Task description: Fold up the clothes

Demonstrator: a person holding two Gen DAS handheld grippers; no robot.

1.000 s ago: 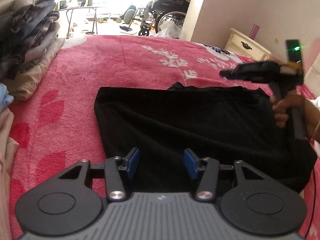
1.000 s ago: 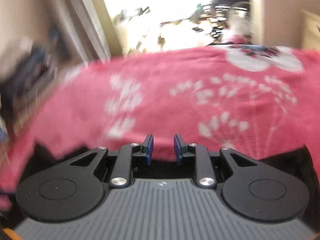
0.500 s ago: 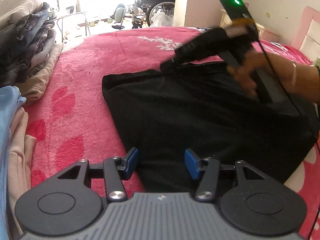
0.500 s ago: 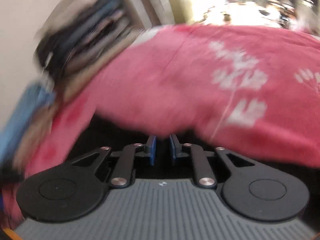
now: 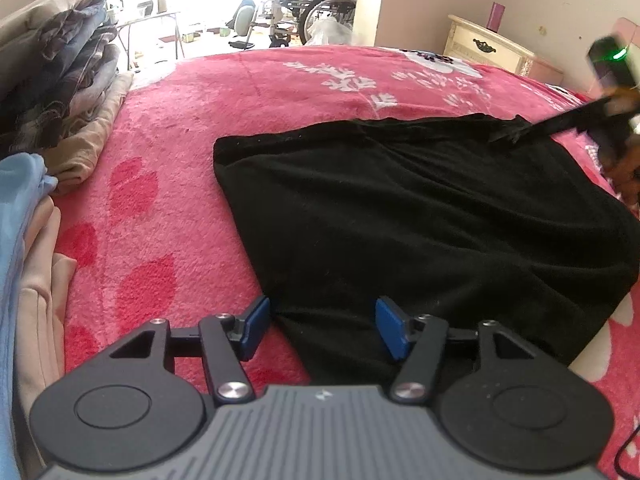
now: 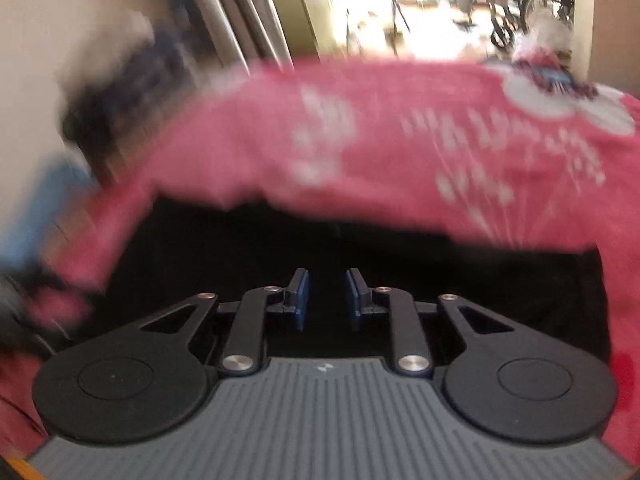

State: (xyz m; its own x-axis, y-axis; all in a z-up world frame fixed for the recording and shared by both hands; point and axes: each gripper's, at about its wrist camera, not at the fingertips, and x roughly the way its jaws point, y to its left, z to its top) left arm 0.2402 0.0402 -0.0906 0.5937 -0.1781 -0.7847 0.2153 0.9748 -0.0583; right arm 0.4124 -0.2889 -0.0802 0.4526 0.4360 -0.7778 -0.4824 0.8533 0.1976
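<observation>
A black garment [image 5: 420, 216] lies spread flat on a pink blanket [image 5: 192, 184] patterned with white sprigs and red dots. It is a plain, matte cloth, folded into a broad slab with a rounded corner at its far left and a thicker, bulging edge on the right. Its long axis runs from just ahead of the left gripper [image 5: 323, 330] away toward the upper right of the left wrist view, where its far edge is ruffled and slightly raised.

The left gripper's blue pads [image 5: 390, 334] stand well apart, and the jaws have just been opening wider; the garment's near left edge lies between and beneath them, with no pad pressing on it. The left pad sits just at the cloth's edge, over the blanket.

The right gripper [image 5: 508, 136] reaches in from the right, its tips at the ruffled far corner of the garment. In its own view (badly blurred) the right gripper [image 6: 325, 300] shows its pads a narrow gap apart, after just opening a little, with black cloth below them; whether any cloth is pinched cannot be told.

To the left of the left gripper stands a stack of folded clothes [image 5: 60, 80], with a light blue and beige pile [image 5: 20, 240] nearer. No containers are in view.
</observation>
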